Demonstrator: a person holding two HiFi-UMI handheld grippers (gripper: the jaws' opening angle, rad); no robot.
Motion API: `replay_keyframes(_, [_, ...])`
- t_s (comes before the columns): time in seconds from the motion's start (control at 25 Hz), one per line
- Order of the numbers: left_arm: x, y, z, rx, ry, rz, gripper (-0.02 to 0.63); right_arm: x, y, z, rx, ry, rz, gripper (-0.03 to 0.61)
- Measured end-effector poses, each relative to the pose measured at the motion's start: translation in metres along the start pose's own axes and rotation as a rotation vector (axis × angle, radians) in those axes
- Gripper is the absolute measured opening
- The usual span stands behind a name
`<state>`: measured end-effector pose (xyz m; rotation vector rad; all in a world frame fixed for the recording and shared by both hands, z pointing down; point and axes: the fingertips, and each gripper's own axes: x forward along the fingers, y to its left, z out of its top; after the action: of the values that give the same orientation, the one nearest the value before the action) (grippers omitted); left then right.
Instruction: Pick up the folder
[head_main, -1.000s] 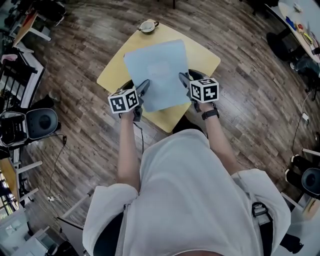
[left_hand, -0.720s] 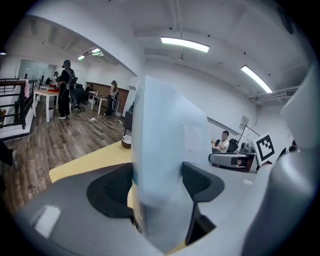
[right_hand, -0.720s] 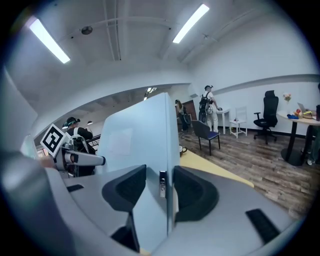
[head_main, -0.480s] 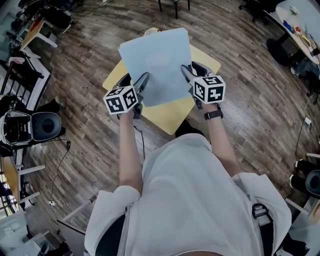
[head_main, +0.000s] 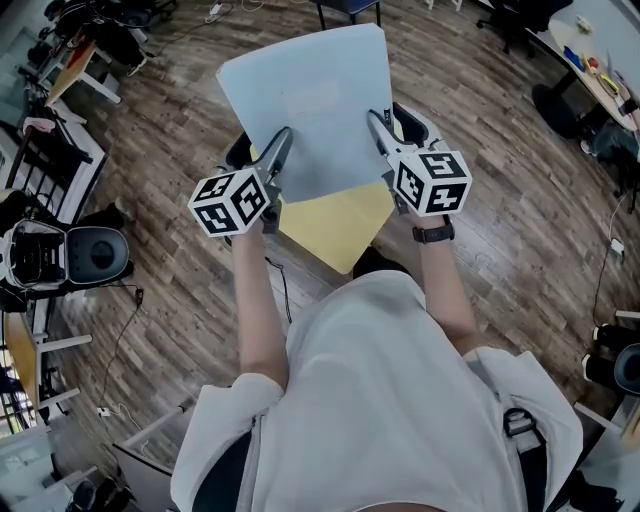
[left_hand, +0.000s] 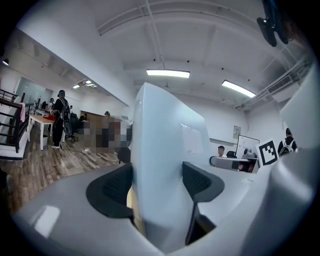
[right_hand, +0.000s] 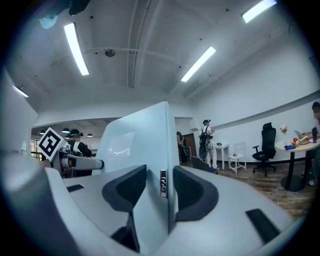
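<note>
A light blue folder (head_main: 310, 100) hangs in the air above the yellow table (head_main: 335, 225), held by its near edge from both sides. My left gripper (head_main: 275, 160) is shut on its left edge, and my right gripper (head_main: 383, 135) is shut on its right edge. In the left gripper view the folder (left_hand: 165, 155) stands upright between the dark pads (left_hand: 112, 190), filling the gap of the left gripper (left_hand: 157, 182). In the right gripper view the folder (right_hand: 142, 140) and its metal clip (right_hand: 163, 183) sit pinched in the right gripper (right_hand: 160, 187).
Wood floor surrounds the small table. A black round device (head_main: 90, 250) stands at the left and a desk (head_main: 600, 50) with small things on it at the top right. A person (right_hand: 206, 140) and a black office chair (right_hand: 265, 142) stand far off.
Both grippers have risen together with the folder, lifting it off the table. It now looks larger in the head view and hides the cup at the table's far corner.
</note>
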<state>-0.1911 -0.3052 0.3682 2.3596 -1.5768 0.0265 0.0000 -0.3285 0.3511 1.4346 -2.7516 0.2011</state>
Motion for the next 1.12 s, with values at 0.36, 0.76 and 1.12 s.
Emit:
replay_keyframes(0.36, [-0.028,-0.017,0.044,0.067,-0.120,0.025,0.322,-0.018,0.017,0.045,-0.056,-0.135,-0.050,0.181])
replay_keyframes(0.76, [-0.035,-0.010,0.039,0.057,-0.147,0.056,0.324,-0.013,0.024,0.037,-0.053,-0.117,-0.030,0.179])
replay_keyframes(1.12, [-0.027,-0.007,0.034,0.060,-0.143,0.066,0.324,-0.005,0.018,0.028,-0.053,-0.092,-0.025,0.179])
